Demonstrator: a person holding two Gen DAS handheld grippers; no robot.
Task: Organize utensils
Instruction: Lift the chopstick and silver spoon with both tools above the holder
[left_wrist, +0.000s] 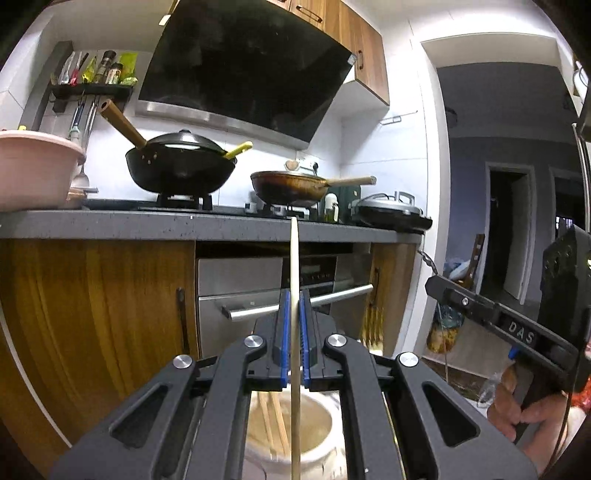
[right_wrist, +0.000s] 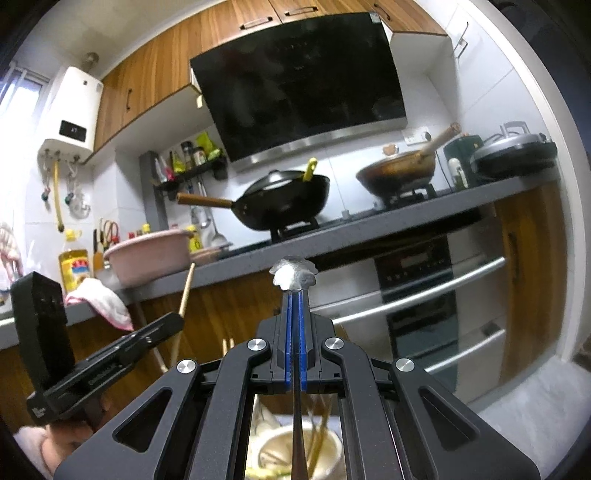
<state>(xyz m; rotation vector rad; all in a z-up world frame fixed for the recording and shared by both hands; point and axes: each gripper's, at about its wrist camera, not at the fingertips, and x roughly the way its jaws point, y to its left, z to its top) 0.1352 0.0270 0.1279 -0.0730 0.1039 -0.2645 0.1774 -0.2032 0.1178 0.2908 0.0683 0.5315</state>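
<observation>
My left gripper (left_wrist: 294, 297) is shut on a pale wooden chopstick (left_wrist: 293, 258) that stands upright between the blue pads. Right below it is a cream utensil cup (left_wrist: 317, 432) with several more chopsticks inside. My right gripper (right_wrist: 294, 295) is shut on a thin metal utensil (right_wrist: 293, 275), its scalloped end up and its stem running down towards the same cup (right_wrist: 273, 443). Each gripper shows in the other's view: the right gripper (left_wrist: 434, 286) at the far right, held by a hand (left_wrist: 517, 406), and the left gripper (right_wrist: 173, 323) at the lower left with its chopstick (right_wrist: 186, 291).
A grey countertop (left_wrist: 207, 225) runs across ahead. On the hob stand a black wok (left_wrist: 181, 166) and a brown pan (left_wrist: 291, 188). A pink basin (left_wrist: 33, 170) is at the left and a built-in oven (right_wrist: 417, 291) sits below. A doorway (left_wrist: 506, 229) opens at the right.
</observation>
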